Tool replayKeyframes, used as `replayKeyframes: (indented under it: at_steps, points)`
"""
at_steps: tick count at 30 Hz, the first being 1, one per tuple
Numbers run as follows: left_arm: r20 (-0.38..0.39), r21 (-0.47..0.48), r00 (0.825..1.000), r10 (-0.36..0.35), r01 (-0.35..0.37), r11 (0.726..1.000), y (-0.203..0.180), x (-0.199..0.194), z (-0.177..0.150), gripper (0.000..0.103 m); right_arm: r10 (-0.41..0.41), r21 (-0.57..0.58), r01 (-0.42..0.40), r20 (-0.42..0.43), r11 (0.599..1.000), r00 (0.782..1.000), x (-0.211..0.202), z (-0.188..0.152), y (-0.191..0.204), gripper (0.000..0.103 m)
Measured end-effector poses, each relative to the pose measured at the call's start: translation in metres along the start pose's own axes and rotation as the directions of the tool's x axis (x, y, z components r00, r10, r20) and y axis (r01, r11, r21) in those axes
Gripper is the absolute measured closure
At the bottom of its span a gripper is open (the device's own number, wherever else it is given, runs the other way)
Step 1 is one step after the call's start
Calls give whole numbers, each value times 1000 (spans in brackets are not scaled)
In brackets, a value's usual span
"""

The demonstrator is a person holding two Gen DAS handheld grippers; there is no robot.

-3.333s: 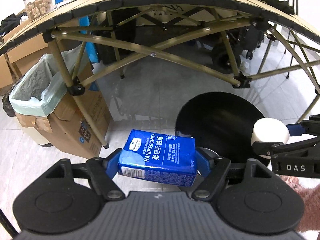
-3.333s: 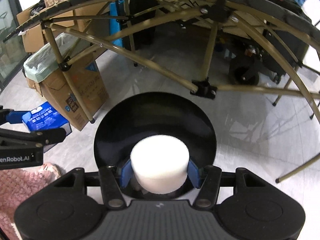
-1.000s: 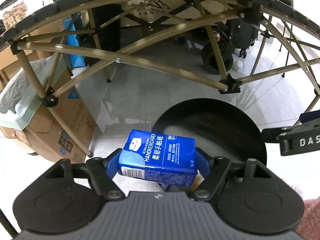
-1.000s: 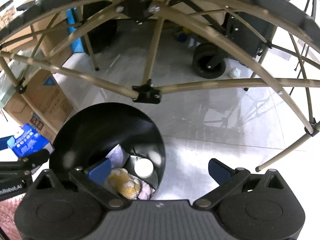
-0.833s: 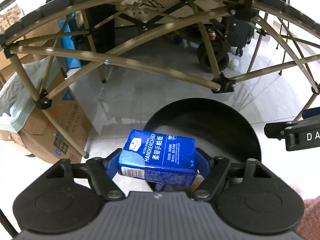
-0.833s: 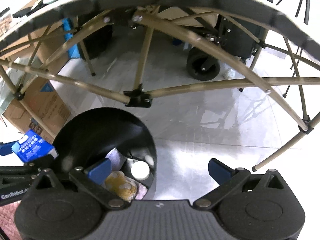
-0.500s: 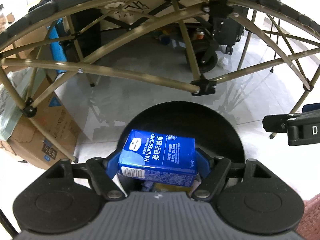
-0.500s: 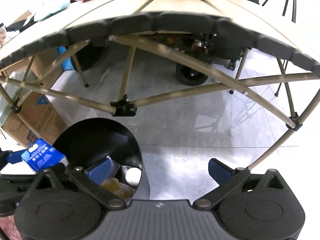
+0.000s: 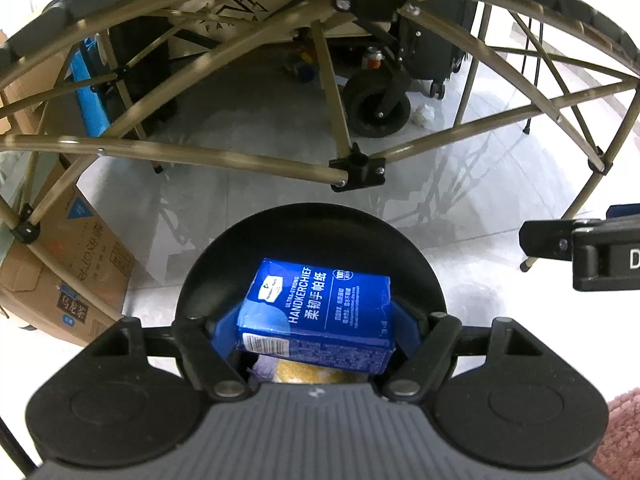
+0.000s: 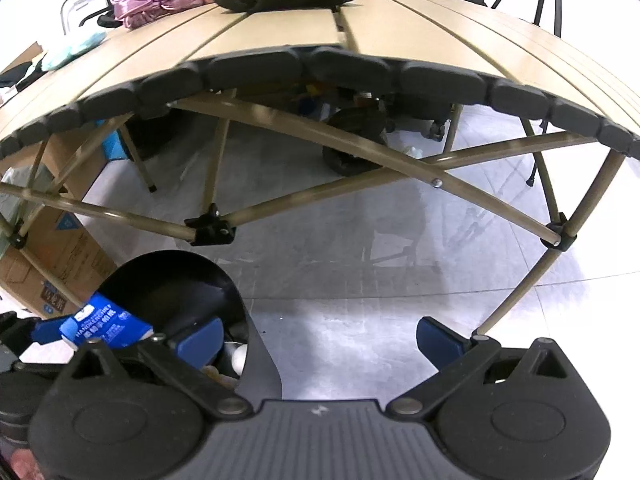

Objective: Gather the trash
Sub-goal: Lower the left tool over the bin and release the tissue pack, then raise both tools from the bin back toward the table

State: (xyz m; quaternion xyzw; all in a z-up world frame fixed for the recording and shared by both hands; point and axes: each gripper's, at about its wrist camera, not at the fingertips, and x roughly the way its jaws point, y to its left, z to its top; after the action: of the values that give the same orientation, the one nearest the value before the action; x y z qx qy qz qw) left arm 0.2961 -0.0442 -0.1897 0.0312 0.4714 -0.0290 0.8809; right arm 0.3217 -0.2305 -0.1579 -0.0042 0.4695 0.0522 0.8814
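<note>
left tongs (image 9: 320,326): clamped on the blue tissue pack (image 9: 318,314), pads on its two short ends, pack lying flat between them.
pack position: directly over the mouth of the black bin (image 9: 310,220), above the trash already inside.
handling: my read is light and soft, film wrap, slightly slippery; end grip is fine, a hard squeeze would only dent it. No breakage risk on a drop.
bin contents: yellowish crumpled stuff (image 9: 308,374) and a white round item (image 10: 236,354) at the bottom.
right tongs (image 10: 320,342): open, nothing between the pads, just right of the bin.
beyond: folding counter (image 10: 328,36) with clutter on top; cardboard box (image 9: 68,276) at left.
</note>
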Motion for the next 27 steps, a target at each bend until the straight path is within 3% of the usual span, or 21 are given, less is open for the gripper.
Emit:
replayKeyframes:
  at_steps: [12,14,17,27]
  points:
    - [-69,-6,998,-5,5,1000,-3,9,1,25,-2,4,2,-6,1000,1000,1,-1,-1,0]
    - [-78,-4,997,-6,6,1000,-3,10,1,21,-3,4,3,-7,1000,1000,2,-1,-1,0]
    - [-85,-7,996,-2,1,1000,-4,8,1,2,-4,6,4,-8,1000,1000,3,-2,-1,0]
    - [-155,-22,988,-5,1,1000,-3,13,2,0,-4,2,4,-13,1000,1000,5,-2,-2,0]
